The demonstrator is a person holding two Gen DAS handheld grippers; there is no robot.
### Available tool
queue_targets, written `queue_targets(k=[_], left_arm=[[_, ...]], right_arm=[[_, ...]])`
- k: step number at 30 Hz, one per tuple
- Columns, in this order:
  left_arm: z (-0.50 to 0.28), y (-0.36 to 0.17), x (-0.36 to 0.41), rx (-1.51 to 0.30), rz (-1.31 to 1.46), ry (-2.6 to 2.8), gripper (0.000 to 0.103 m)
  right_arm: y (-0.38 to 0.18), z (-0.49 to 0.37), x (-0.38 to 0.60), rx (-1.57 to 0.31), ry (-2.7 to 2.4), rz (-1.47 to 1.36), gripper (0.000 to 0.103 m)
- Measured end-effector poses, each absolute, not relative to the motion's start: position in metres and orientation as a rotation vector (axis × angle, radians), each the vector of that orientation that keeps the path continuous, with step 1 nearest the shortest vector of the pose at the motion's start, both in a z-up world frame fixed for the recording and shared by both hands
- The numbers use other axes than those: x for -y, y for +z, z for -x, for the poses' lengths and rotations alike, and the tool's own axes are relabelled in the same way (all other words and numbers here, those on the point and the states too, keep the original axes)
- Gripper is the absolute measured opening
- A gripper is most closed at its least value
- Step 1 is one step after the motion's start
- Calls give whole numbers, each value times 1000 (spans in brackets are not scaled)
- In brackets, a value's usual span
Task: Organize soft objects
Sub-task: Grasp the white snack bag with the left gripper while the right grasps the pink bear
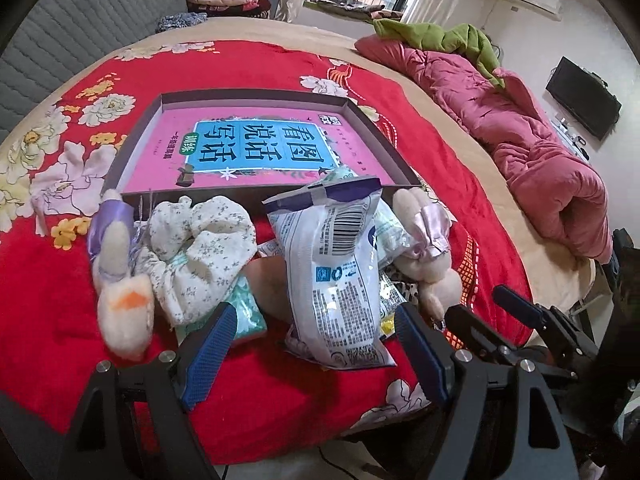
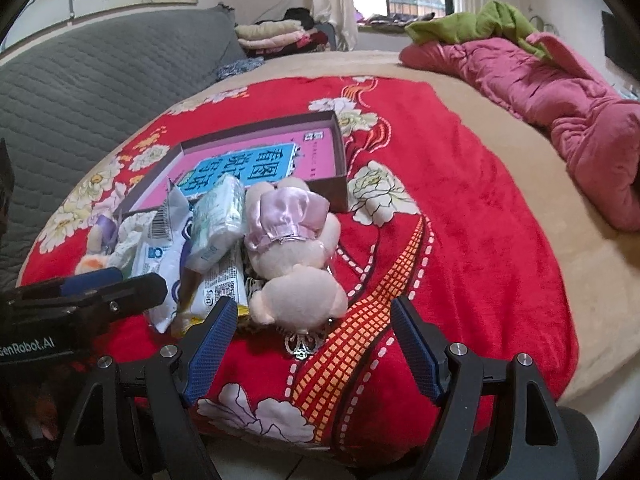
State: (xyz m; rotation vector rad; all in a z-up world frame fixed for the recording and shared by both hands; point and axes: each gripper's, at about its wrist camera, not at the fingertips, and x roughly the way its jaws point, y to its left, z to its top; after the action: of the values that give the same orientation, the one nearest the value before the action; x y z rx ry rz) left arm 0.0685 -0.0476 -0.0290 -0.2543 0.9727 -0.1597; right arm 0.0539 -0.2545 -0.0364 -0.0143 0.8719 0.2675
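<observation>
Showing: soft things heaped on a red blanket [image 1: 280,392], near its front edge.
Left gripper [image 1: 316,356]: jaws wide apart, empty, before the white packet [image 1: 340,280].
Right gripper [image 2: 312,344]: jaws wide apart, empty, before the plush toy [image 2: 296,264].
Box [image 1: 256,96]: just behind the heap.

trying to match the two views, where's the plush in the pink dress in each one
Left wrist: the plush lies right of centre, beside the white bag, near the box's right front corner.
Right wrist: the plush lies at centre, straight ahead of the open right gripper.
Shared landmark: the shallow box with the pink book, just behind the plush in both.
</observation>
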Motion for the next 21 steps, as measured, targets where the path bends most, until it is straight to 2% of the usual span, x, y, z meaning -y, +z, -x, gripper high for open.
queue_targets(k=[6,14,21], left_arm=[[-80,-32,48,-987,269,-164,80],[-95,-38,51,-1019,270,-176,68],[-100,-41,54,-1028,241,-167,62]], right_arm=[[-42,-66,254,-865,265,28,79],[-50,-79,252,-874,283,14,79],[-60,-95,245,-872,314,51,80]])
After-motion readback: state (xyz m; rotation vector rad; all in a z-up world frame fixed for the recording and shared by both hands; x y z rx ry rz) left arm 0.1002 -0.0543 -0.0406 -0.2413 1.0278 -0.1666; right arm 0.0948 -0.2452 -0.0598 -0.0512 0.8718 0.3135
